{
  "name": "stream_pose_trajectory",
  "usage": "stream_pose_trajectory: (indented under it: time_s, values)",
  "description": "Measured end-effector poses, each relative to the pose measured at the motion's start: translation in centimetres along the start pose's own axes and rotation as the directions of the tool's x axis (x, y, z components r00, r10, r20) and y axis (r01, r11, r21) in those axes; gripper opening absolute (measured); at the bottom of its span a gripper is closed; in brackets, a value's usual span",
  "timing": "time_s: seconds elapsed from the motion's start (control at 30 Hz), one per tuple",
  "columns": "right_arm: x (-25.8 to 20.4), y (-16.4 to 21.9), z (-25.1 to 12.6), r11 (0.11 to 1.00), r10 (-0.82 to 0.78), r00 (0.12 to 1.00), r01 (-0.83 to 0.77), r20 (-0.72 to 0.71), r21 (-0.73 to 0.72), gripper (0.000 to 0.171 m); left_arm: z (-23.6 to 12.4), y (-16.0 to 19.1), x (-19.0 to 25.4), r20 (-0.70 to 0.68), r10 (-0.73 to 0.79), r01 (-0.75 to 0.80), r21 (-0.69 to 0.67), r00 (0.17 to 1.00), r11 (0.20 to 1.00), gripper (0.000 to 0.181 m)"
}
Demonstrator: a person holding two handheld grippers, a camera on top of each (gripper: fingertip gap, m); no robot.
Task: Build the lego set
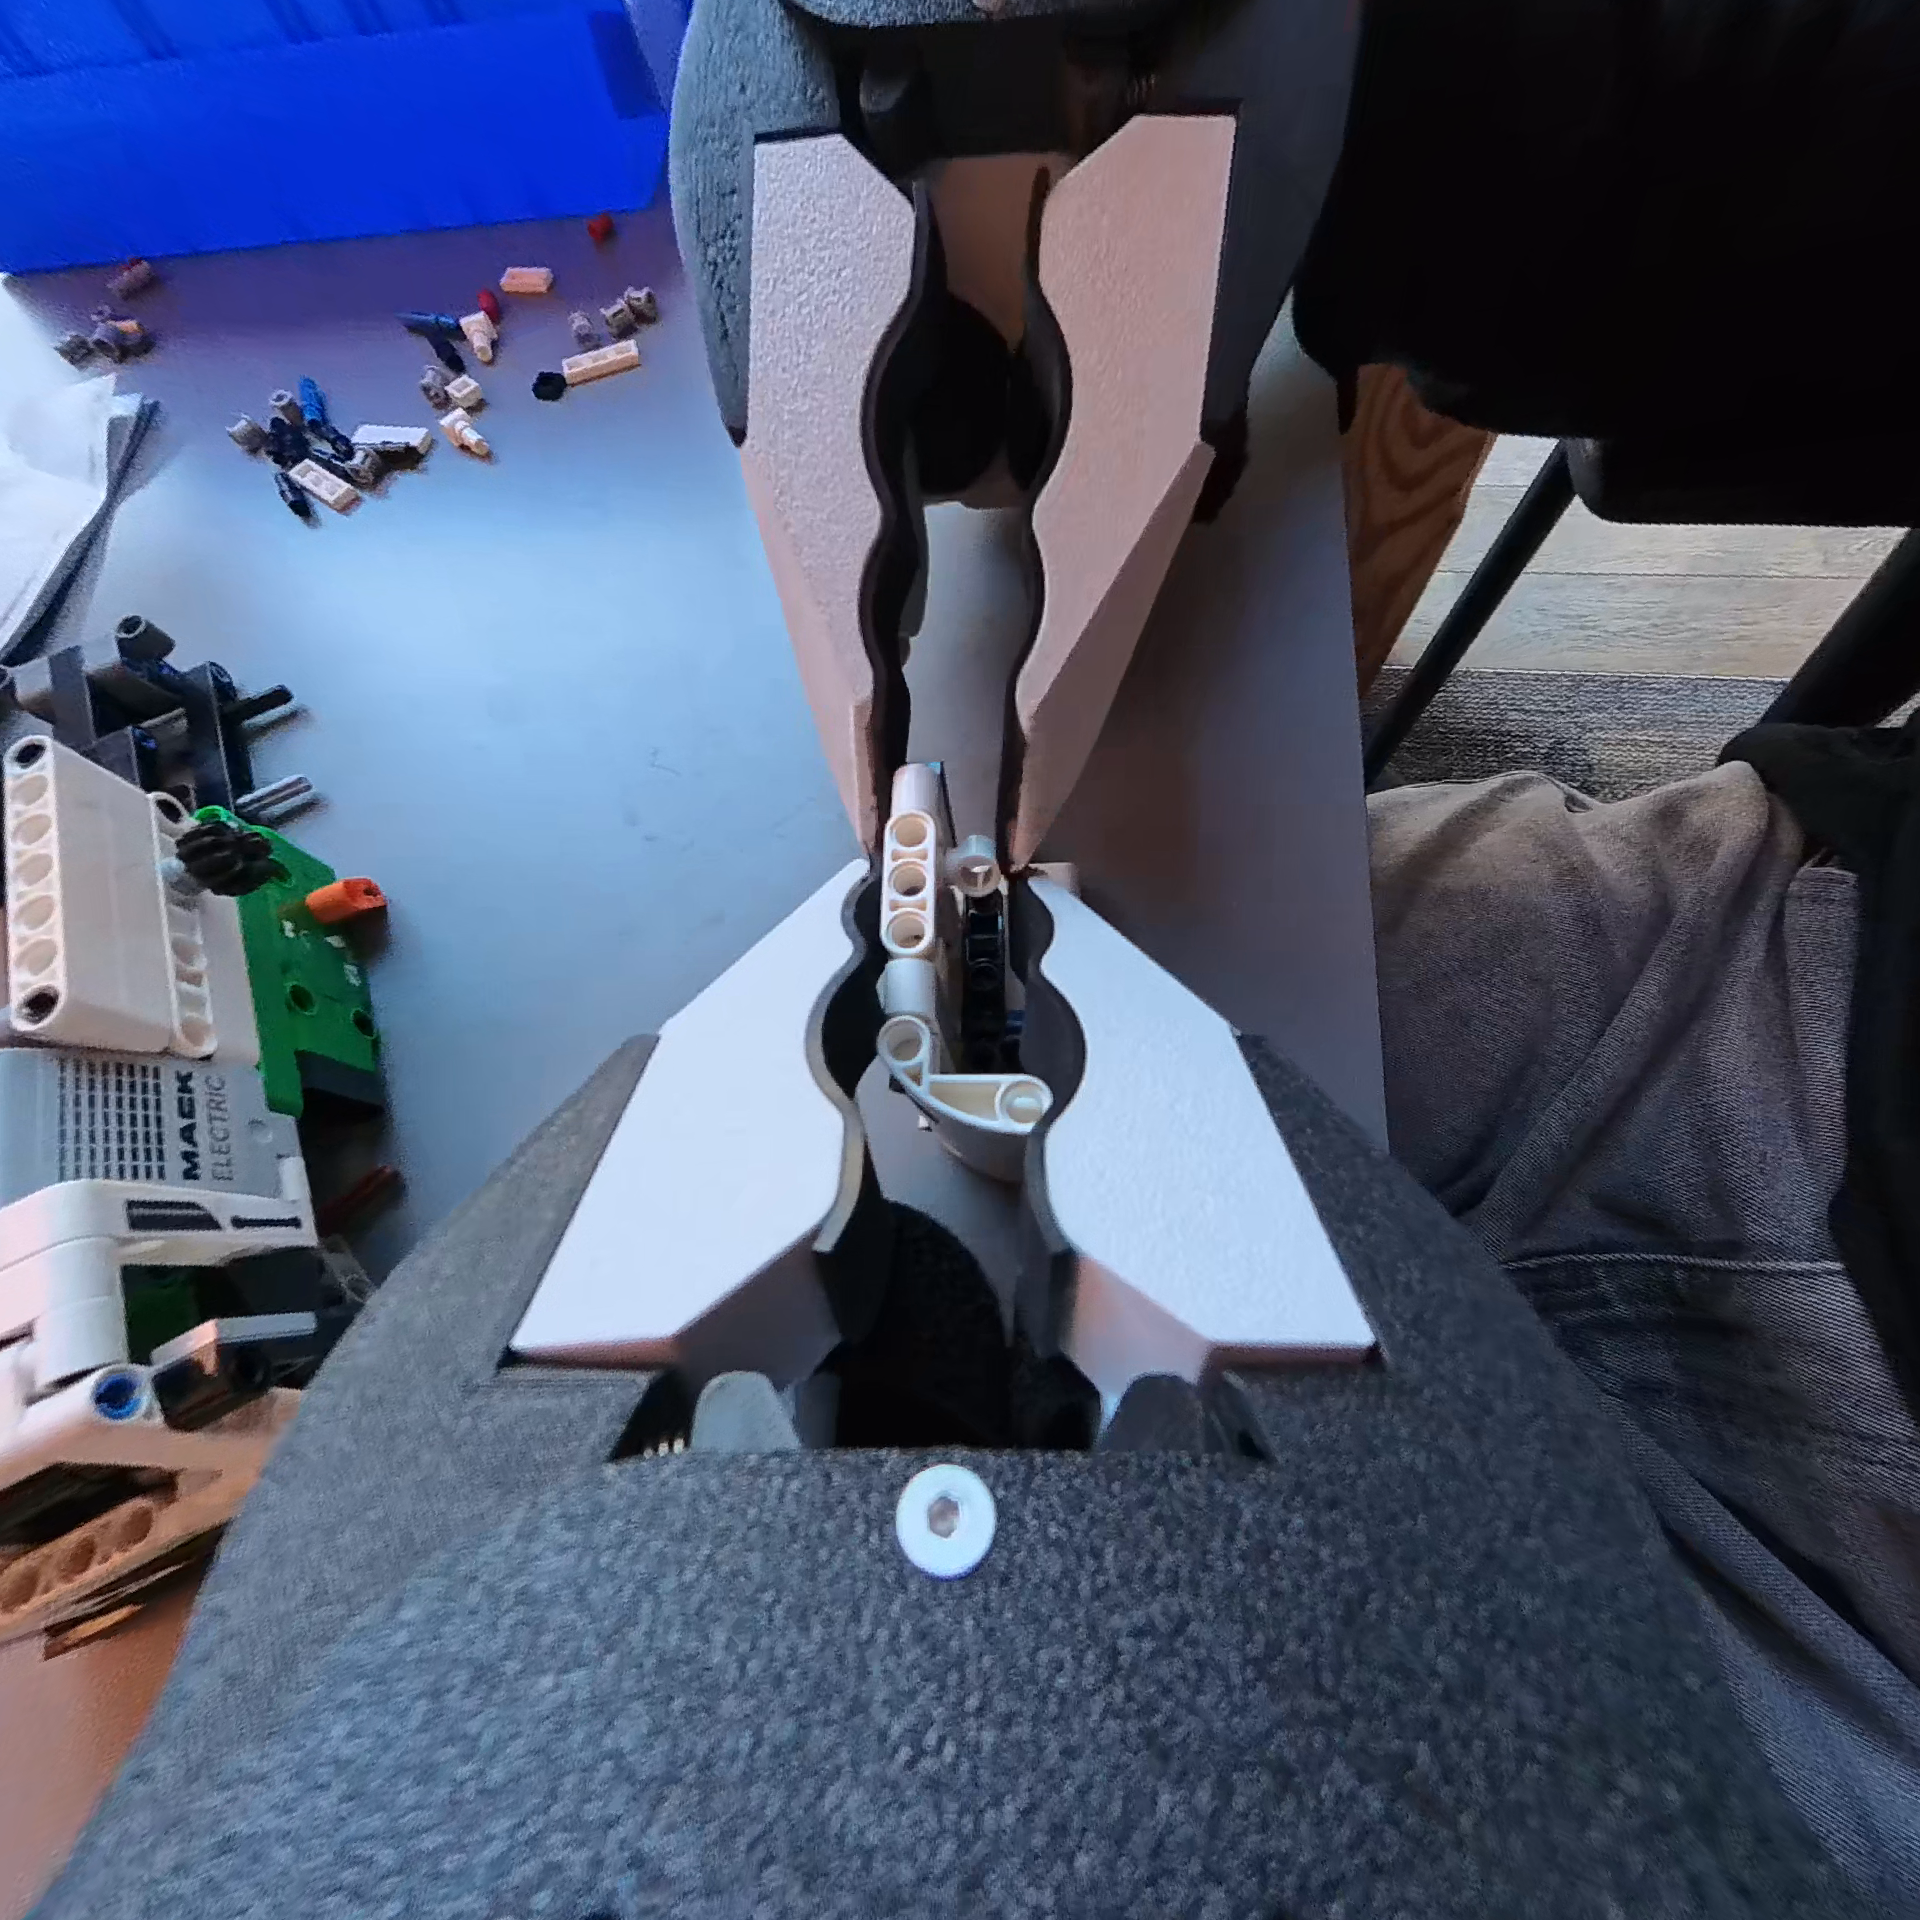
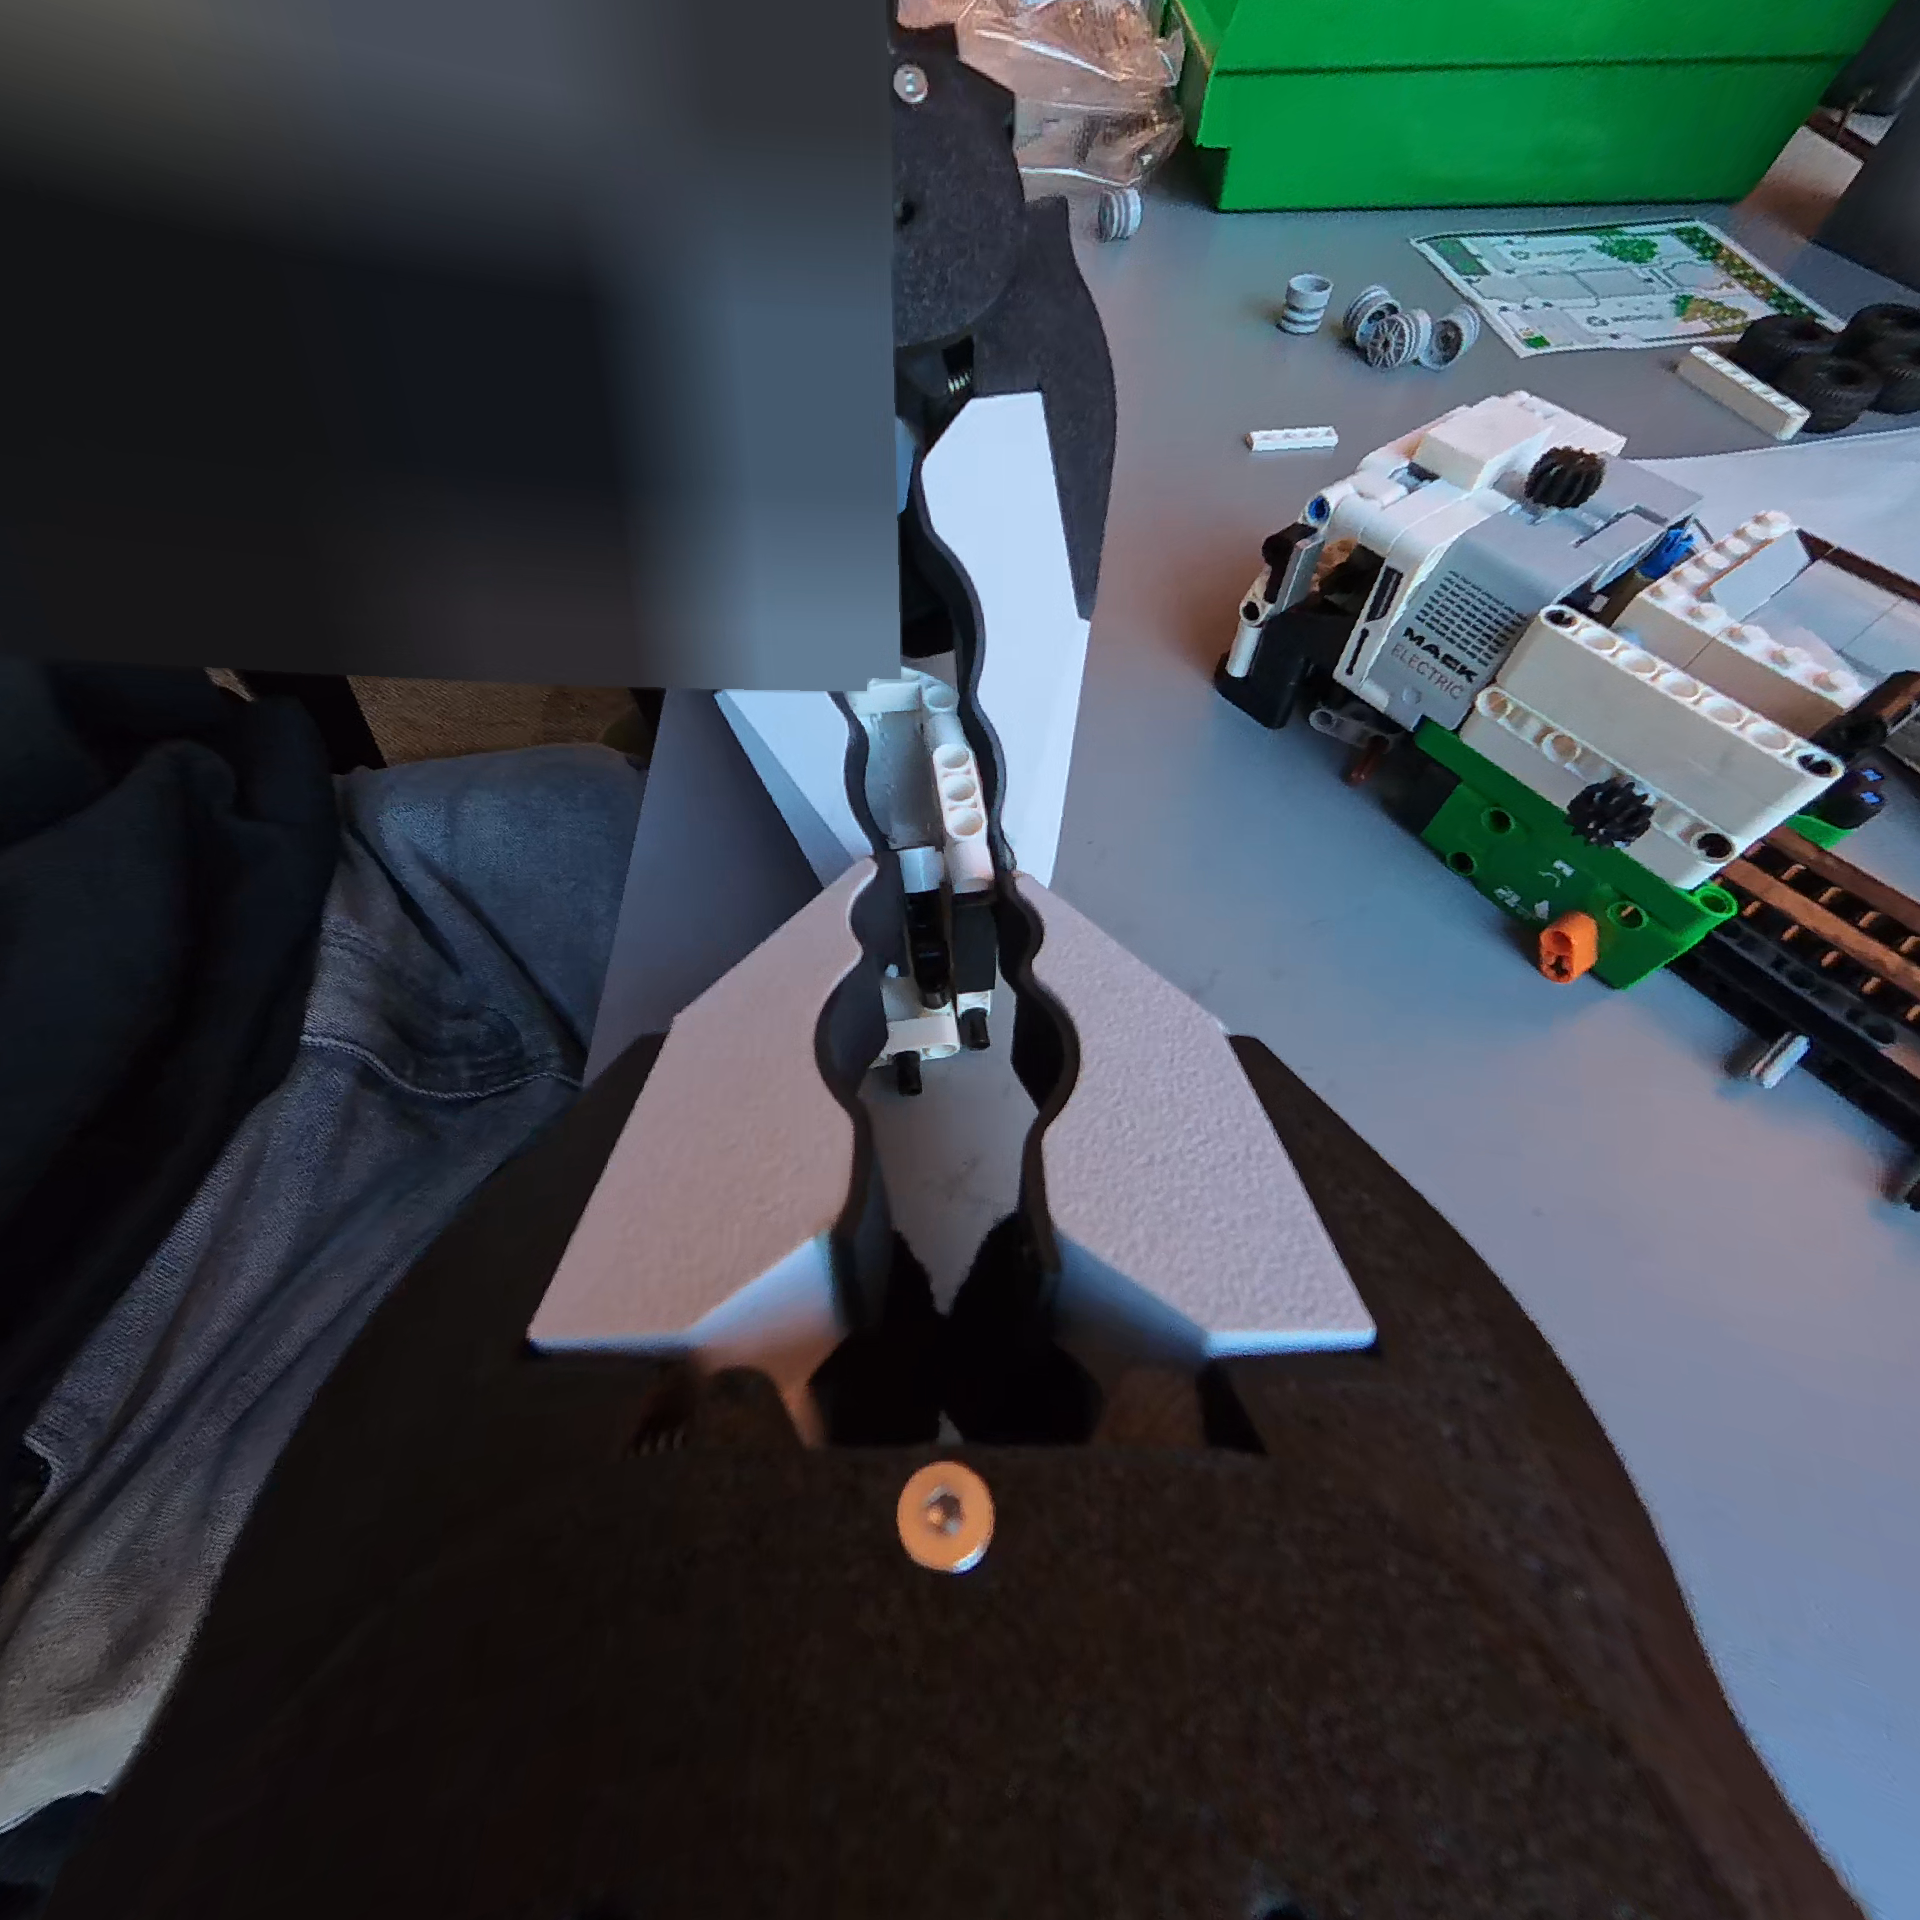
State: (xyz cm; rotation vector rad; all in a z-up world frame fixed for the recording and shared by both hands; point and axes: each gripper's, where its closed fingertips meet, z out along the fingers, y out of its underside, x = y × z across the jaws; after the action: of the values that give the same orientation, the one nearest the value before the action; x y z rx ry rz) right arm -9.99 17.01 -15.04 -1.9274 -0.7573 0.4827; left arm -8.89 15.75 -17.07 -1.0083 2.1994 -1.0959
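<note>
Both tools — left tool [image 1: 940, 883] and right tool [image 2: 935, 894] — pinch one small brick piece [image 1: 914, 894], light, rigid (pins pop loose), best held by its beams.

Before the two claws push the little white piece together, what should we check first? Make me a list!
1. Left claw grips the small white and black sub-assembly: ok.
2. Right claw grips the same piece from the opposite end: ok.
3. Piece is held above the table, near its edge: ok.
4. Black pins seated fully: cannot tell.
5. Half-built truck sits clear of both claws: ok.
6. Spare loose parts stay out of the way: ok.
</note>
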Motion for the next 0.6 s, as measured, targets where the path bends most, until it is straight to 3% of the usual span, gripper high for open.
stream_pose_trajectory:
  time_s: [0.37,0.6]
  values:
    - [0.1,0.0,0.1,1.000,-0.009,1.000,0.009,-0.013,-0.005,0.017,-0.4,0.2,-0.6,0.073,0.013,-0.013,0.003,0.997,1.000,0.022]
    - [0.8,0.5,-0.2,1.000,-0.002,0.999,0.001,-0.042,-0.022,0.022,-1.5,-0.3,-0.9,0.046,-0.042,0.038,0.072,0.998,0.997,0.020]
